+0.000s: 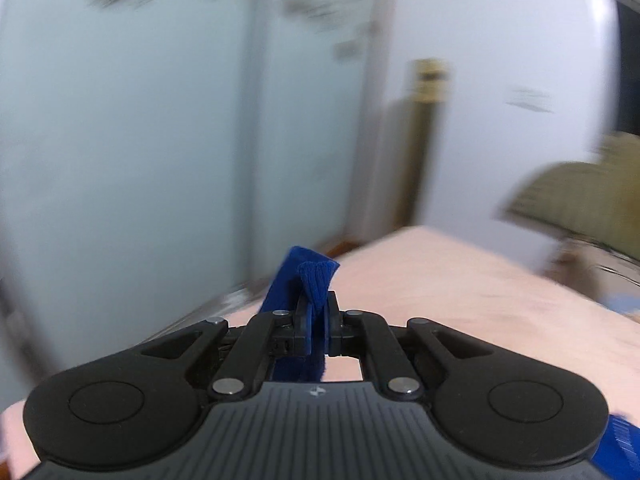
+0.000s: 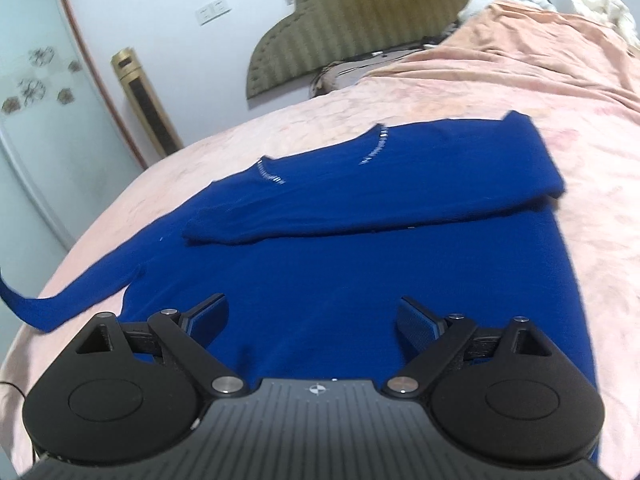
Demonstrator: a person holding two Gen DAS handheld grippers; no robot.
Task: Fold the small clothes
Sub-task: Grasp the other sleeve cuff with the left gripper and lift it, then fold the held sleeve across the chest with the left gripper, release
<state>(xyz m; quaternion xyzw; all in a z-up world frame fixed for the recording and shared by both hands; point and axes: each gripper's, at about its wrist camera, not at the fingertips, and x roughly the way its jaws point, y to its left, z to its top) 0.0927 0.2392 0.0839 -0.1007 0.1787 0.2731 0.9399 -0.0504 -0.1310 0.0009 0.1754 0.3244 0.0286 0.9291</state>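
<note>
A blue knit sweater (image 2: 360, 264) lies spread on the pink bedspread (image 2: 500, 92) in the right wrist view. Its right sleeve (image 2: 360, 204) is folded across the chest. Its left sleeve (image 2: 68, 296) stretches off to the left edge of that view and lifts off the bed. In the blurred left wrist view my left gripper (image 1: 318, 312) is shut on the ribbed cuff (image 1: 316, 280) of that sleeve, raised above the bed. My right gripper (image 2: 316, 320) hovers open over the sweater's lower body, with nothing between its fingers.
A padded olive headboard (image 2: 360, 12) stands at the bed's far end. White bedding (image 2: 600, 8) is bunched at the far right. A gold tower unit (image 2: 144, 100) stands against the wall, beside a pale glass door (image 2: 32, 120) at left.
</note>
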